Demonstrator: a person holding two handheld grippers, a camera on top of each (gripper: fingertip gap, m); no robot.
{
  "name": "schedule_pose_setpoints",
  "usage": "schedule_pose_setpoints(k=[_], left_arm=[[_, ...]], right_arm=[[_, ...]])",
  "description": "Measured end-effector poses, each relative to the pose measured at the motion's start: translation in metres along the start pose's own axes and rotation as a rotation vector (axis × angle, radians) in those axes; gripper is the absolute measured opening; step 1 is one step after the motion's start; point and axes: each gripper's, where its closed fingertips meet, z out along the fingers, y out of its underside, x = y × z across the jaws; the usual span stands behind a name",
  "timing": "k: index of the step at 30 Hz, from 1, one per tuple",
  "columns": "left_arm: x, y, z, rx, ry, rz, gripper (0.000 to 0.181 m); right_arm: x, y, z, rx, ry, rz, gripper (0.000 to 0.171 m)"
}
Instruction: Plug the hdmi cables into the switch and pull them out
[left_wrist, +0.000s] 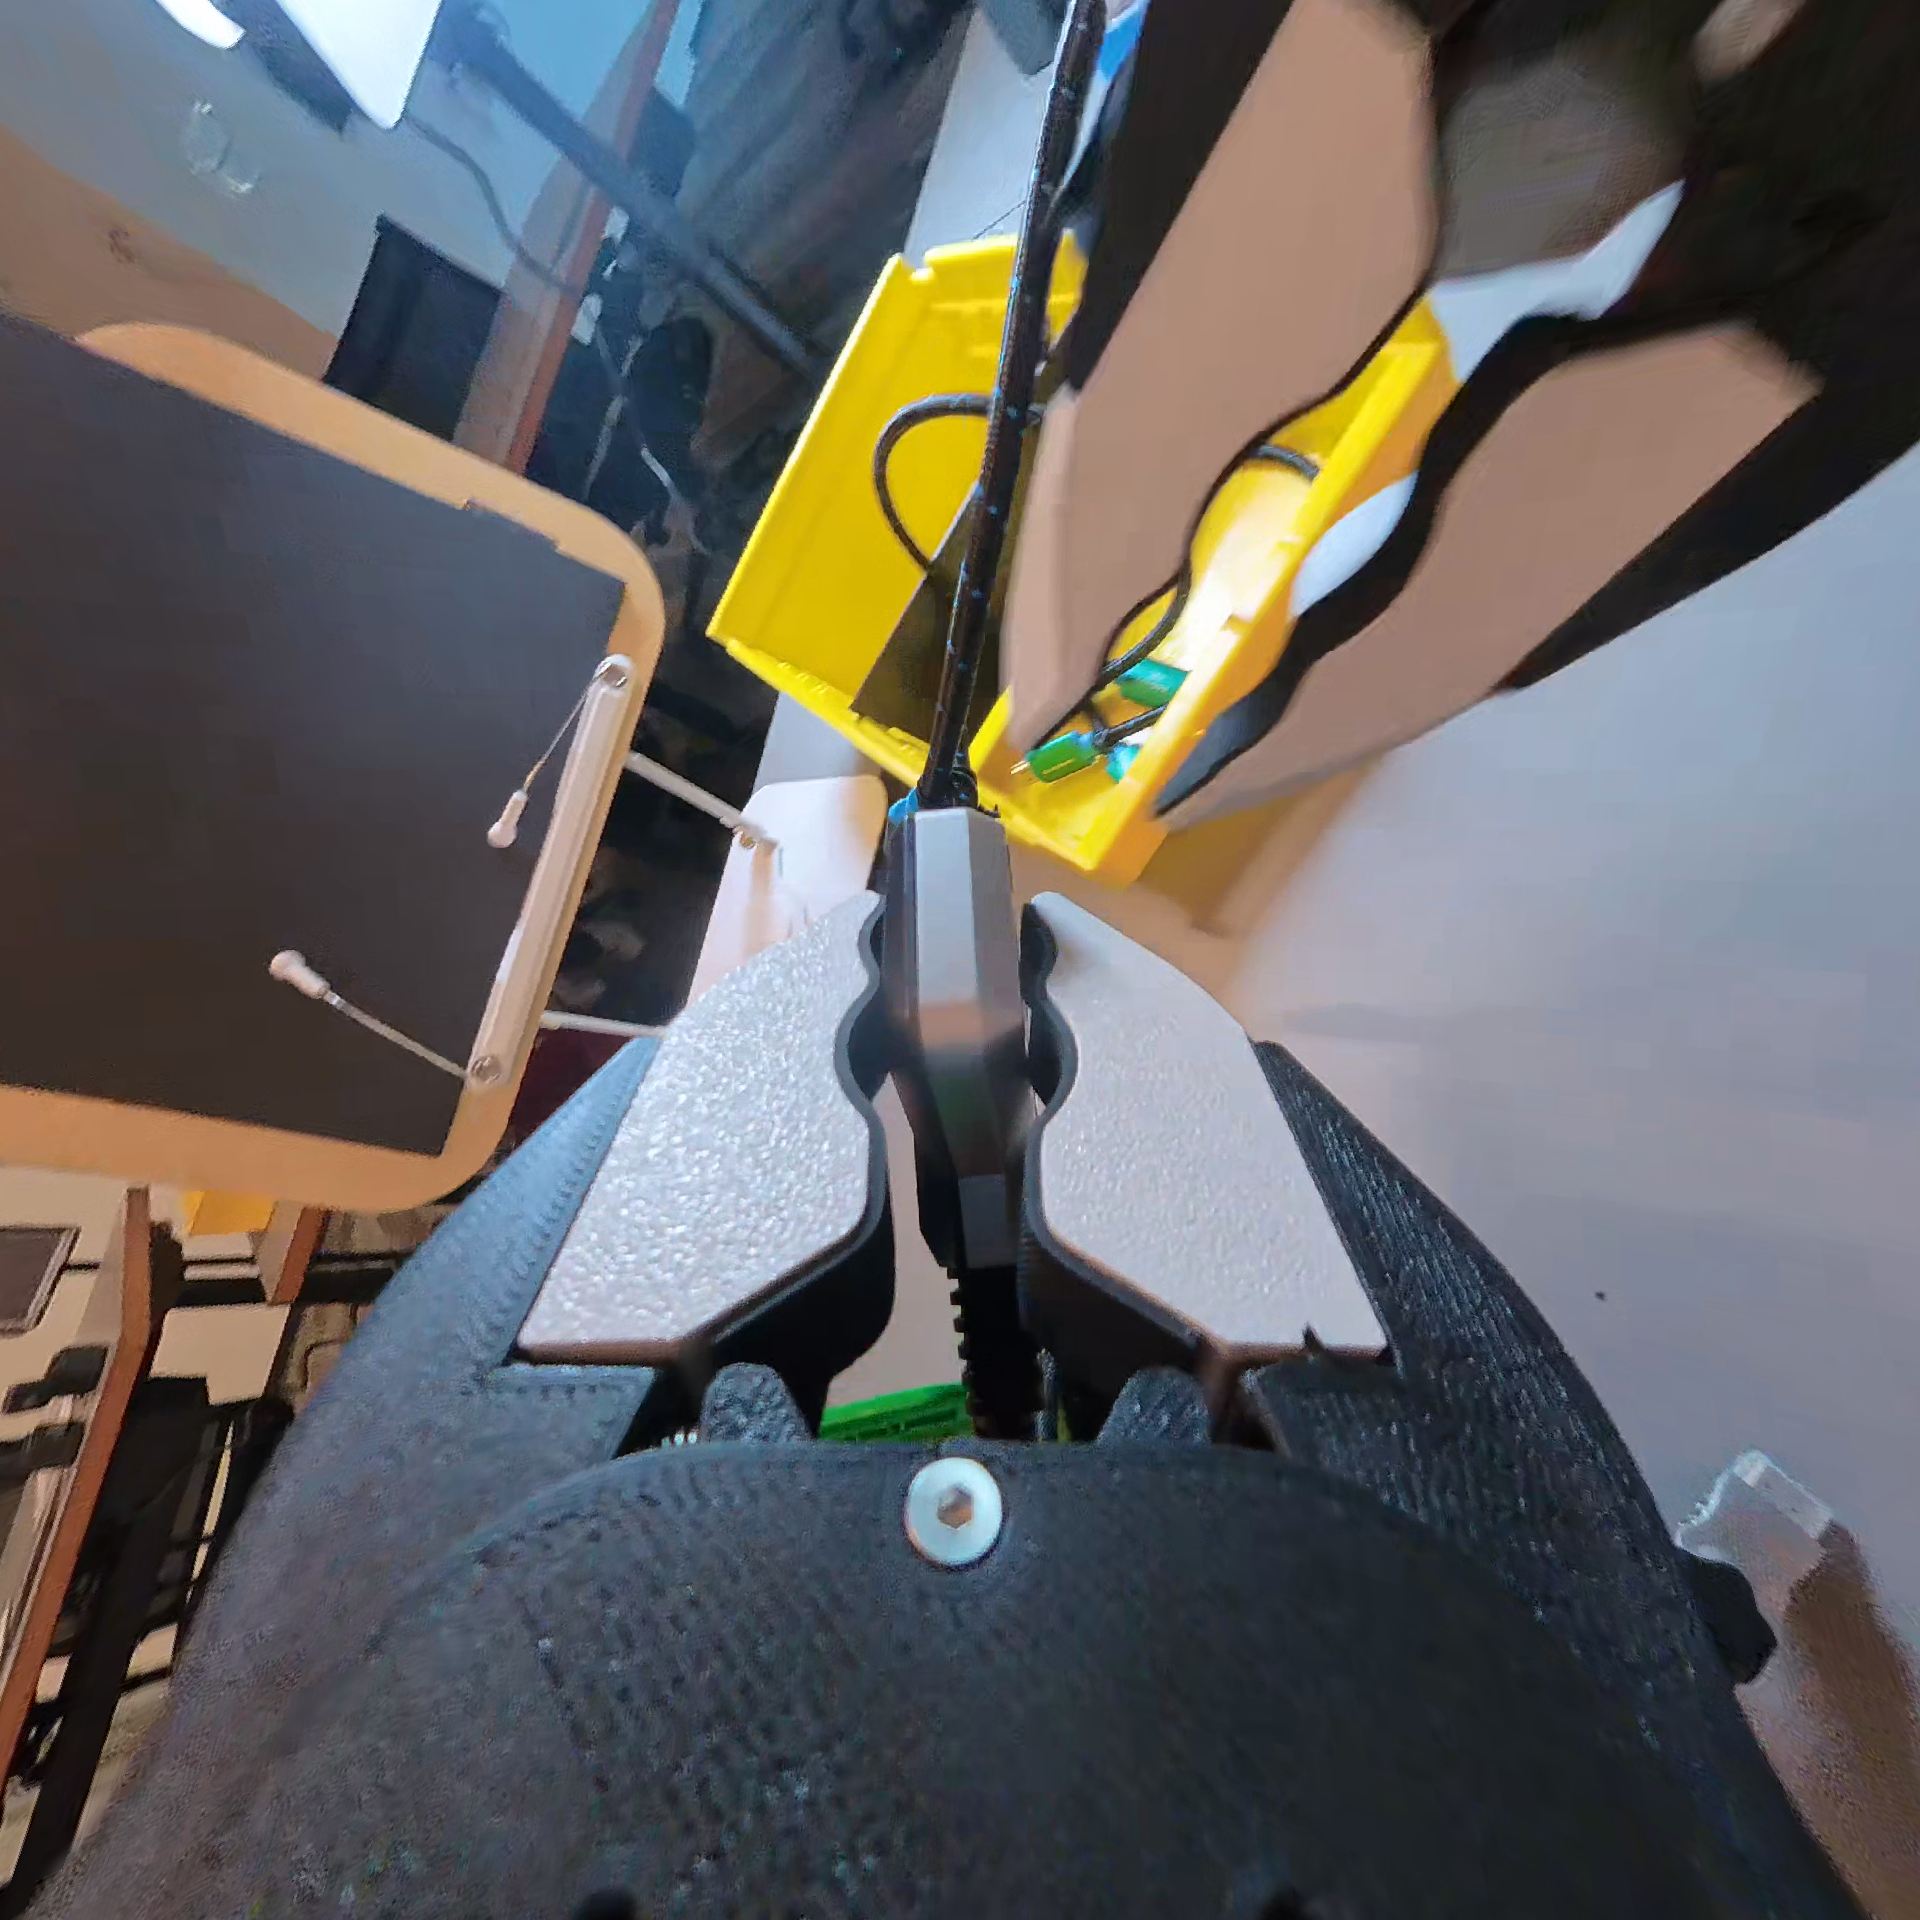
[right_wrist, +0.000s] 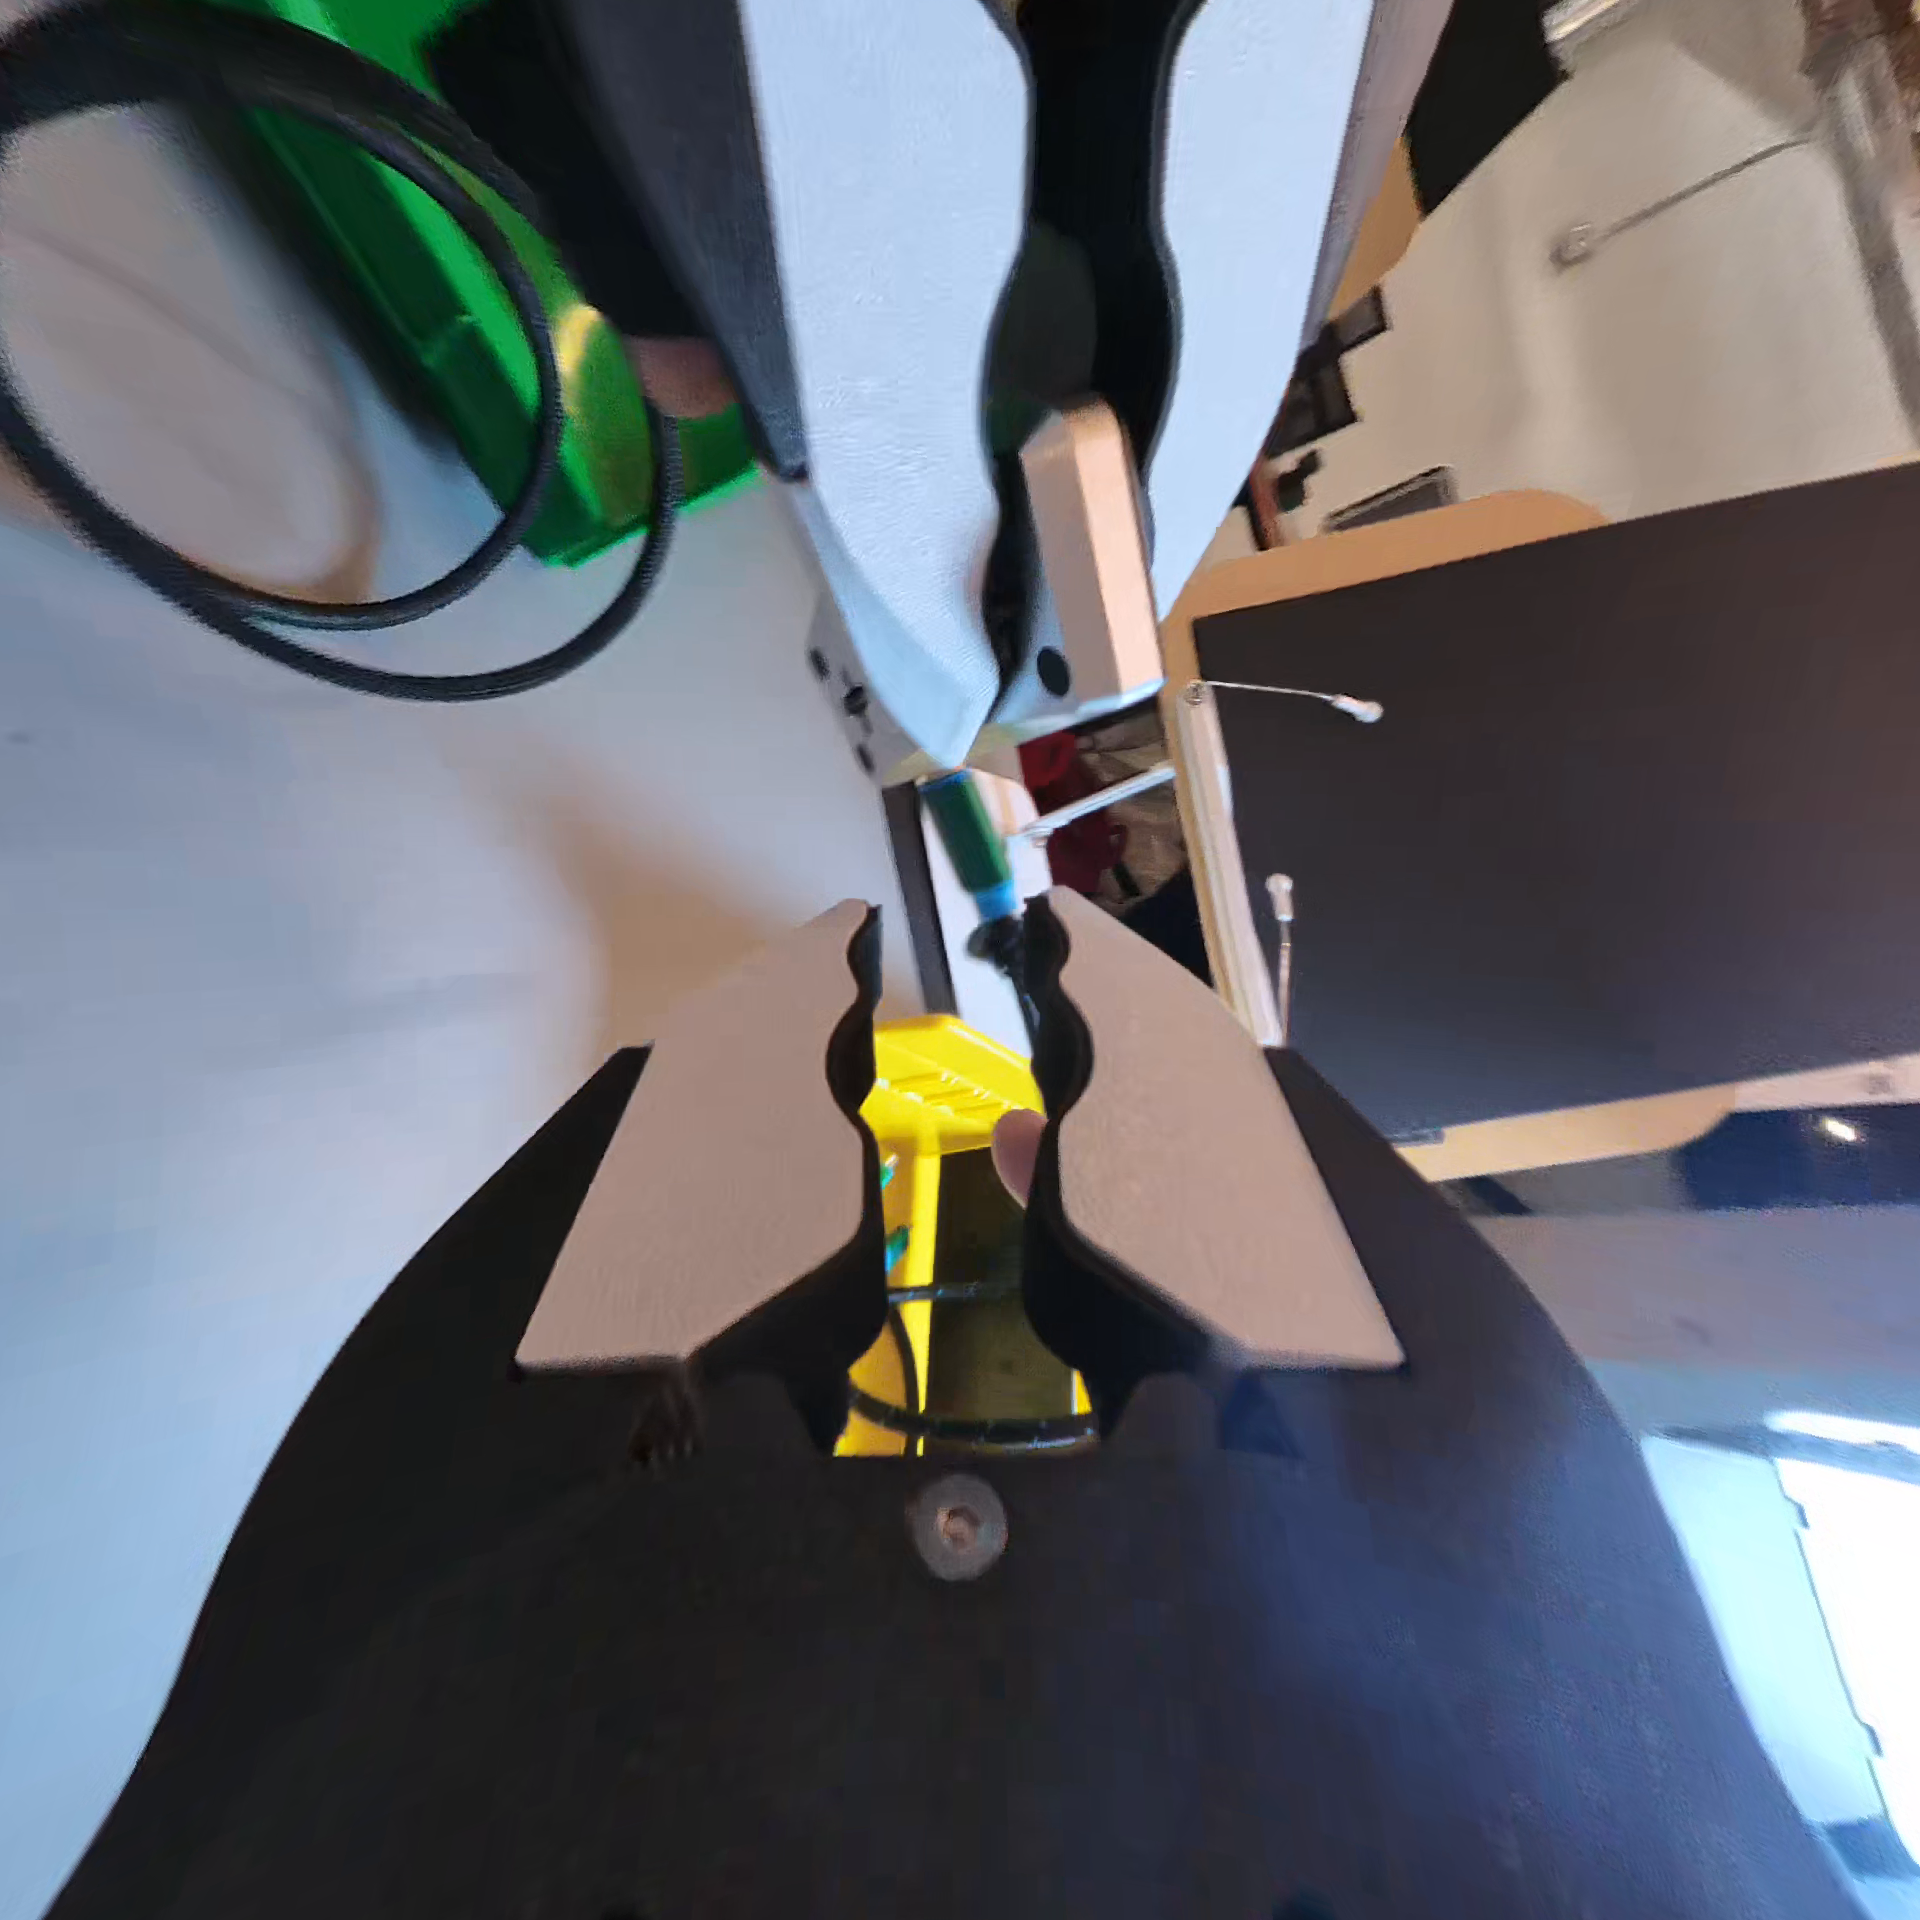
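The left gripper (left_wrist: 954, 1023) was clamped on a grey HDMI plug (left_wrist: 958, 977), held up off the white table (left_wrist: 1558, 987). The right gripper (right_wrist: 956, 1049) hung parted and empty near a green-tipped cable (right_wrist: 975, 847) at the white switch (right_wrist: 1081, 561). 1 cable looked unplugged; more remained.
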Motion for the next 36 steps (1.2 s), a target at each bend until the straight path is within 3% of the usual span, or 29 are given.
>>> schedule_pose_setpoints(k=[1, 3, 6, 10, 14, 17, 21, 27, 36], left_arm=[[0.005, -0.003, 0.0, 0.006, 0.02, 0.013, 0.023], [0.013, -0.008, -0.001, 0.017, 0.055, 0.03, 0.022], [0.029, -0.017, -0.003, 0.067, 0.125, 0.085, 0.022], [0.04, -0.019, -0.003, 0.079, 0.163, 0.137, 0.023], [0.038, -0.019, -0.003, 0.114, 0.179, 0.101, 0.024], [0.04, 0.003, 0.004, -0.009, 0.178, 0.148, 0.031], [0.043, 0.006, 0.015, -0.051, 0.162, 0.172, 0.025], [0.034, 0.021, 0.035, -0.138, 0.127, 0.047, 0.024], [0.044, 0.008, 0.04, -0.112, 0.135, 0.061, 0.023]], right_arm=[[0.003, 0.002, 0.005, -0.01, 0.042, -0.011, 0.026], [0.005, 0.011, 0.01, -0.052, 0.088, -0.062, 0.028], [-0.014, 0.019, 0.016, -0.075, 0.003, -0.1, 0.032], [-0.021, 0.019, 0.015, -0.063, -0.035, -0.143, 0.016], [-0.024, 0.022, 0.008, -0.067, -0.109, -0.115, 0.015], [-0.025, 0.023, 0.005, -0.068, -0.142, -0.096, 0.015], [-0.023, 0.035, 0.006, -0.119, -0.141, -0.119, 0.014], [-0.01, 0.051, -0.001, -0.171, -0.145, -0.137, 0.014], [-0.013, 0.058, -0.014, -0.187, -0.231, -0.076, 0.012]])
